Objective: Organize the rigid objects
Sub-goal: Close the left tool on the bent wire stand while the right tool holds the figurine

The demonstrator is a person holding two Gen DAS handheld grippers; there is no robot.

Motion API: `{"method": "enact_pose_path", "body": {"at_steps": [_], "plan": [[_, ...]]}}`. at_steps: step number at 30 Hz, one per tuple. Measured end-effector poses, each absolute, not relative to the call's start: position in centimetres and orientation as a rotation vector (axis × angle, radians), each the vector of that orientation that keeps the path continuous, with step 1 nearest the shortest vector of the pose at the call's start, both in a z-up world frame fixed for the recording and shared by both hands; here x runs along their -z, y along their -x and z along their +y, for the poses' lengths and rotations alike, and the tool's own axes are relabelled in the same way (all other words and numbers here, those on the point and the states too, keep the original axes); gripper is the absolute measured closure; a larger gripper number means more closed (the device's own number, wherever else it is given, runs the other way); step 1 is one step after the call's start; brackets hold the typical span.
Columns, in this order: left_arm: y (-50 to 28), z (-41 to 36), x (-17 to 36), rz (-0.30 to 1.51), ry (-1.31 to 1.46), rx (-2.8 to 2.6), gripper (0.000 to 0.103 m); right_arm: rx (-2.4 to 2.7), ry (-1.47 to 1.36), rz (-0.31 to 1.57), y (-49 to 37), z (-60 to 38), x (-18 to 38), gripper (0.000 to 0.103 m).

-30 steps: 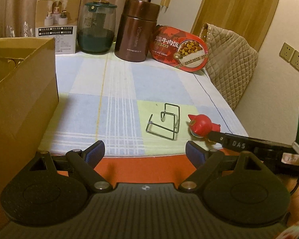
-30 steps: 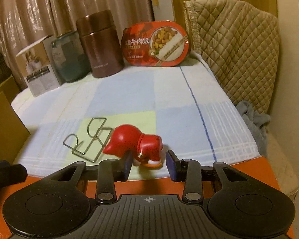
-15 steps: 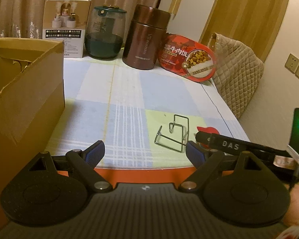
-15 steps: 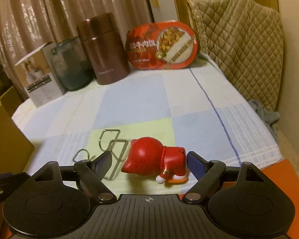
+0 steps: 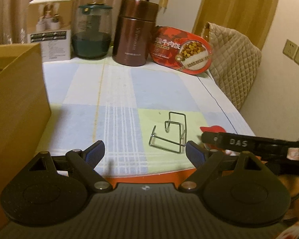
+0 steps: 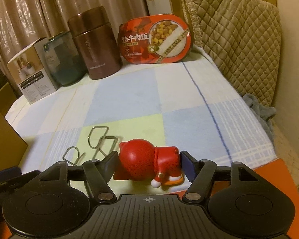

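A red toy figurine lies on its side near the front edge of the checked tablecloth. My right gripper is closing on it, one pad against the head and the other against the rear end. Just left of it lies a bent wire rack. In the left wrist view the wire rack lies ahead and to the right of my left gripper, which is open with nothing between its fingers. Only the figurine's top shows there, behind a black bar of the right gripper.
An open cardboard box stands at the left. Along the back stand a white carton, a green glass jar, a brown flask and a red meal box. A quilted chair back and grey cloth are at the right.
The right jaws spread wide and let the figurine lie on the cloth, then came back in against its two ends. The left gripper shifted a little and stayed open.
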State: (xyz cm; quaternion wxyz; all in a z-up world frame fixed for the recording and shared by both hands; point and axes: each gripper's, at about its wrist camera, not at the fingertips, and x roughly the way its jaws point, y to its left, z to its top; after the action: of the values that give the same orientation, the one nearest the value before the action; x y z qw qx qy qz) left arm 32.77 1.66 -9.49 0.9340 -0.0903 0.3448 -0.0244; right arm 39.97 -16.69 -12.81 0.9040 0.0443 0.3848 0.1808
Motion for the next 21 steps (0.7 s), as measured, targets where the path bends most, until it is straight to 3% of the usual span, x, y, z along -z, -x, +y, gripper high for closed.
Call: {"method": "enact_pose_path", "body": {"at_steps": [12,17,21], "plan": [[-36.6,-2.2,11.9,0.674,0.042,0.149,0.02,-0.296,-0.166,0.798,-40.1,-20.7,12.2,0.039],[-37.9,-3.6,12.7,0.641,-0.035,0.16,0.03,-0.302,-0.174,0.799,-40.1,-20.8,12.1,0.039],[-38.5,-3.8,13.3,0.653,-0.041,0.155,0.046,-0.306,-0.175,0.799,-40.1,-20.6,12.0,0.039]]}}
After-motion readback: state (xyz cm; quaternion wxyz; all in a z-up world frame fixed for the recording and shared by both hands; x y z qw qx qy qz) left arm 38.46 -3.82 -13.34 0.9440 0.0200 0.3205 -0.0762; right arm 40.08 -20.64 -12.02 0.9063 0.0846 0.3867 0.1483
